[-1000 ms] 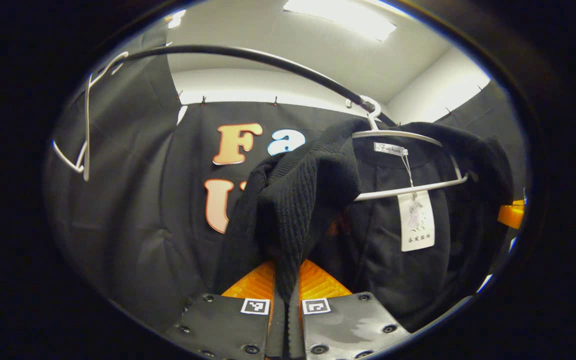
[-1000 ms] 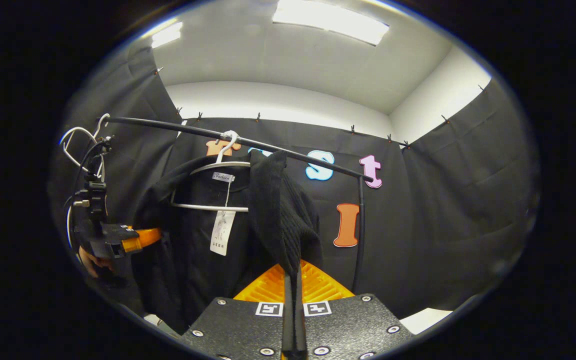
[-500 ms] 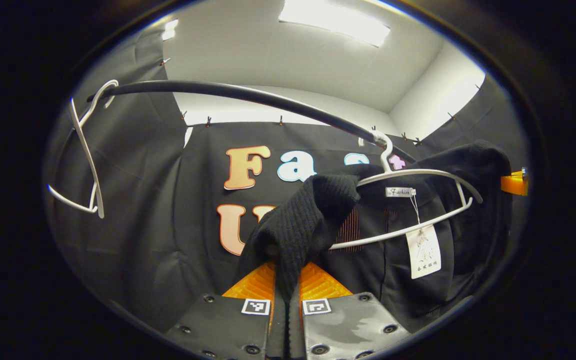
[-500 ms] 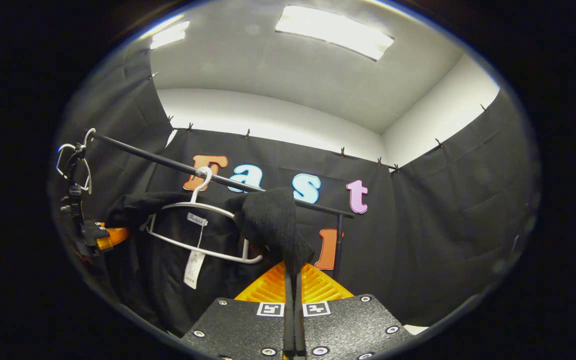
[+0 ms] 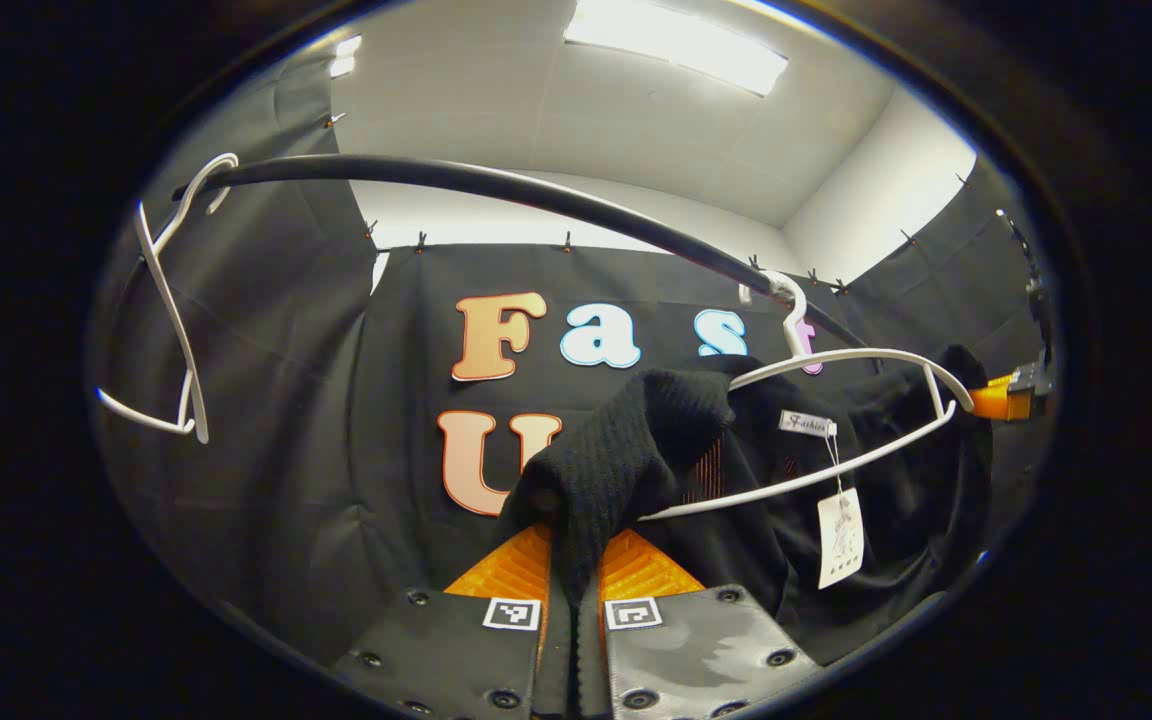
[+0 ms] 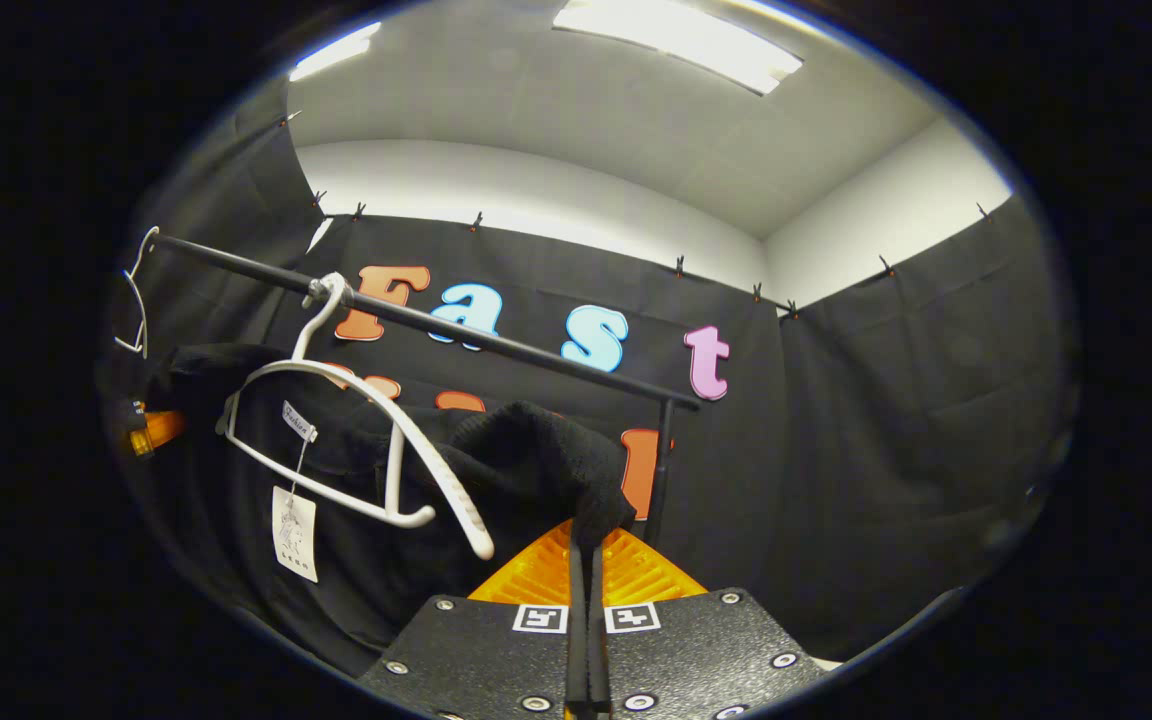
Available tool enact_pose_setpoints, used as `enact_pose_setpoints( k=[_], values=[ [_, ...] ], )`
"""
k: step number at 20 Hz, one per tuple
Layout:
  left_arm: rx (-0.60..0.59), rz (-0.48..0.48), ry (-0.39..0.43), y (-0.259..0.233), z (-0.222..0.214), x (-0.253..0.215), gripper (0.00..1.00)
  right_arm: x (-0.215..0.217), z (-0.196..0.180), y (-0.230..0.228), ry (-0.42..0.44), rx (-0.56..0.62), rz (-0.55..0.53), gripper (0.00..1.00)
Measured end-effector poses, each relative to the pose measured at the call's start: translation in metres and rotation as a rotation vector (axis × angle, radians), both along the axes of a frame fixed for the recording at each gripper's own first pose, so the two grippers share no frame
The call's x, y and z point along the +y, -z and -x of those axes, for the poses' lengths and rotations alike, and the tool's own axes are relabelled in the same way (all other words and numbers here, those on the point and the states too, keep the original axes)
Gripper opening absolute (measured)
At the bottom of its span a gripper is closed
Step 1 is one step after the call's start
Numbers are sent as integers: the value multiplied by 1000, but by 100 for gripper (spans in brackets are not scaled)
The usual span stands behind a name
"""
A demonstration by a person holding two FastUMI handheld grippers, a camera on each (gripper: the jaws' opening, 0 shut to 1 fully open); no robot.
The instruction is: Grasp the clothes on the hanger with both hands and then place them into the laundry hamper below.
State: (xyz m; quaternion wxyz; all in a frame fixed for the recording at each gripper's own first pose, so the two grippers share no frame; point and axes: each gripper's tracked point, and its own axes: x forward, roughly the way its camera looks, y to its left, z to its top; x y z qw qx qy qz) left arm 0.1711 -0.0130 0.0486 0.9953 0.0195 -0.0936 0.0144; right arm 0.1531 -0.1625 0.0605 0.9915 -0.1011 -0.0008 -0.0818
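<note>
Below the tilted hanger, both tools grip the black garment, stretched sideways.

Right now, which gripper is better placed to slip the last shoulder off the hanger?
Left, probably. The left gripper pinches the black sweater where the hanger end is covered; in the right gripper view its near arm hangs bare.

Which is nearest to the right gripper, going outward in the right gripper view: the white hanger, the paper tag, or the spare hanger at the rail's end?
1. White hanger, just left of the right gripper.
2. Paper tag, farther left.
3. Spare hanger, far upper left at the rail's end.
</note>
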Motion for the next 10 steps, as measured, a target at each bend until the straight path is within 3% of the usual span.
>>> enact_pose_setpoints(
  k=[5, 10],
  values=[
    [10, -5, -15, 0, 1, 4, 12, 12, -5, 54, -27, 45, -58, 0],
    [-2, -2, -43, -12, -2, 20, 10, 46, 6, 60, -83, 40, -48, 0]
  ],
)
